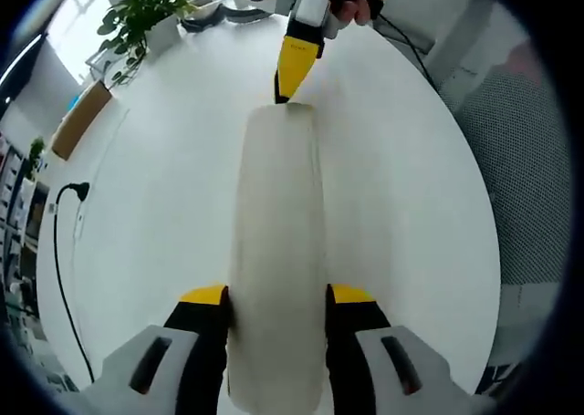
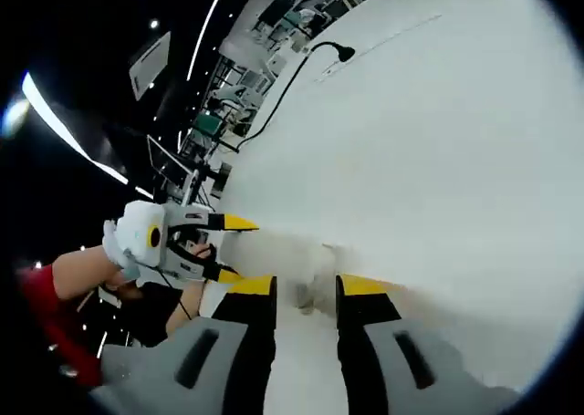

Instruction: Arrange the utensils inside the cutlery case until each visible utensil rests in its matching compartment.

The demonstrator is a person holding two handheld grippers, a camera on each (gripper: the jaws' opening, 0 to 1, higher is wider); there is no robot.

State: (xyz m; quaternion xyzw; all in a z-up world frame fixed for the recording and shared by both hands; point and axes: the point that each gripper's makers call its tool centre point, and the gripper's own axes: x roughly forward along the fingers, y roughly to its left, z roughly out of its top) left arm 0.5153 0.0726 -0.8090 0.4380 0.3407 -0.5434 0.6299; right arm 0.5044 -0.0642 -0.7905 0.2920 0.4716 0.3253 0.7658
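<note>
In the left gripper view, the left tongs (image 1: 276,307) rise from the bottom of the frame, their yellow-tipped black jaws pinching the near end of a long, pale closed cutlery case (image 1: 277,251), one jaw on each long side. The case runs up the centre of the frame and ends just above the middle. At that far end, in the upper centre, the right tongs (image 1: 284,94) come down from the top, held by a hand (image 1: 358,5), and their yellow tip meets the case's end edge. The case lies over a round white surface (image 1: 411,205). A potted plant (image 1: 141,18) stands at the upper left, and a black cable (image 1: 62,251) trails along the left edge.

In the right gripper view, the right tongs (image 2: 306,292) at the bottom centre pinch the pale end of the case (image 2: 306,283); it is blurred here. The left tongs (image 2: 233,246) appear at the left, jaws either side of the case. The white surface (image 2: 438,141) spreads to the upper right
</note>
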